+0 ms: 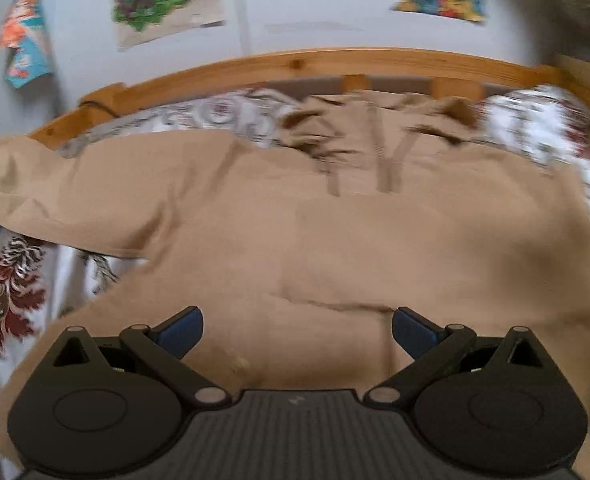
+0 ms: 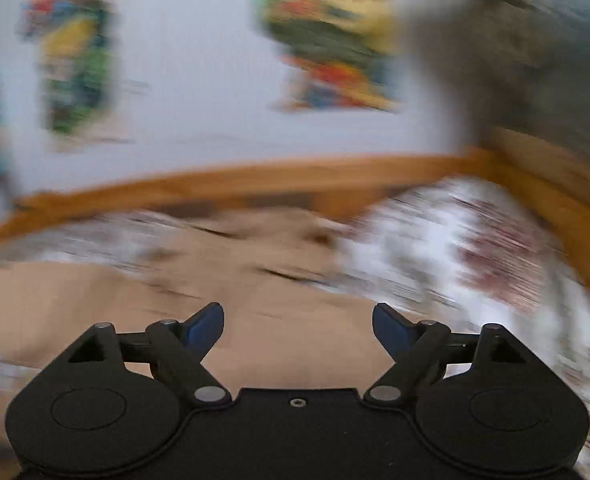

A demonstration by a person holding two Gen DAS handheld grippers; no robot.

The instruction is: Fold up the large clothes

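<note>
A tan hoodie is lying spread on the floral bed. Both the left gripper and right gripper are hanging over it, jaws released, grasping nothing

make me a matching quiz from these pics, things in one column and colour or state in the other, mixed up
Things:
1. hoodie
2. bed frame
3. bedsheet
4. left gripper

Colour or state:
a. orange-brown wood
b. open, nothing between its pads
c. tan, spread flat
d. white with a dark red floral print

Pairs: 1-c, 2-a, 3-d, 4-b
</note>
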